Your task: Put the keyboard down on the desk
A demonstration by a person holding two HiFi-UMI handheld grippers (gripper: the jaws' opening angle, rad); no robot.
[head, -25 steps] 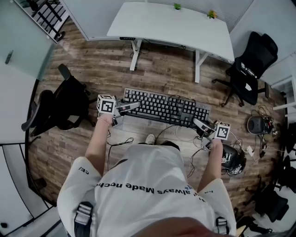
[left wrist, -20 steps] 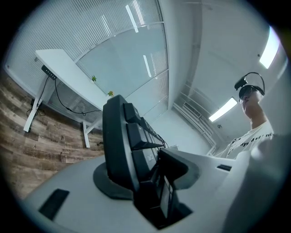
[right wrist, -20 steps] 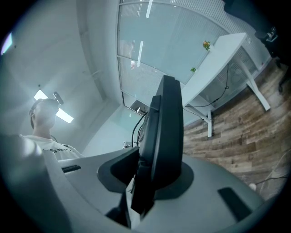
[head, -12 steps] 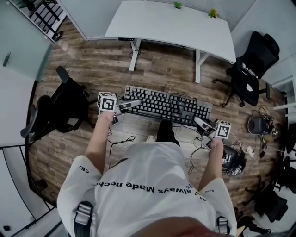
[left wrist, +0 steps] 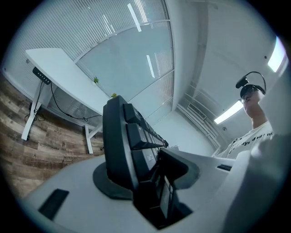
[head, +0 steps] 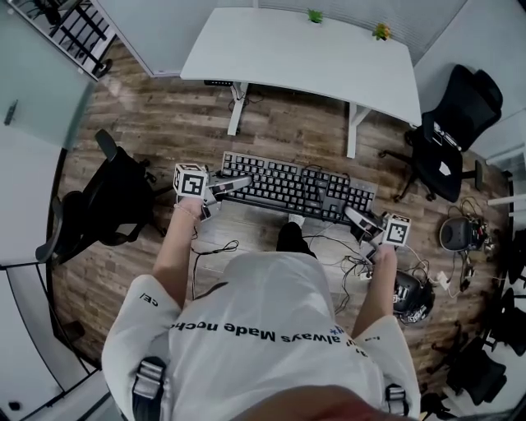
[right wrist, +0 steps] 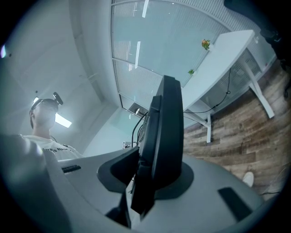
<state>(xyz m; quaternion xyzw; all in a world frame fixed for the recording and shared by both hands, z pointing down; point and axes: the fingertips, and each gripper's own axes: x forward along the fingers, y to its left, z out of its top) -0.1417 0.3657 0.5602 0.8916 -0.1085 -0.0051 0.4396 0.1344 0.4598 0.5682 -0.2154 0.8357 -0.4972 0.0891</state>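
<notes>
Two claws hold one black keyboard (head: 283, 185) in mid-air. Left claw (head: 237, 183) pinches its left end, jaws clamped over keys and underside; right claw (head: 355, 219) pinches the right end. Keyboard hangs roughly level over the wooden floor (head: 164, 131), well apart from the white table (head: 296, 53) beyond. Small plants (head: 316, 13) stand at the table's far edge.

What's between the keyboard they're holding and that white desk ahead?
Only wood floor, as the head view shows; the keyboard is held short of the desk.
</notes>
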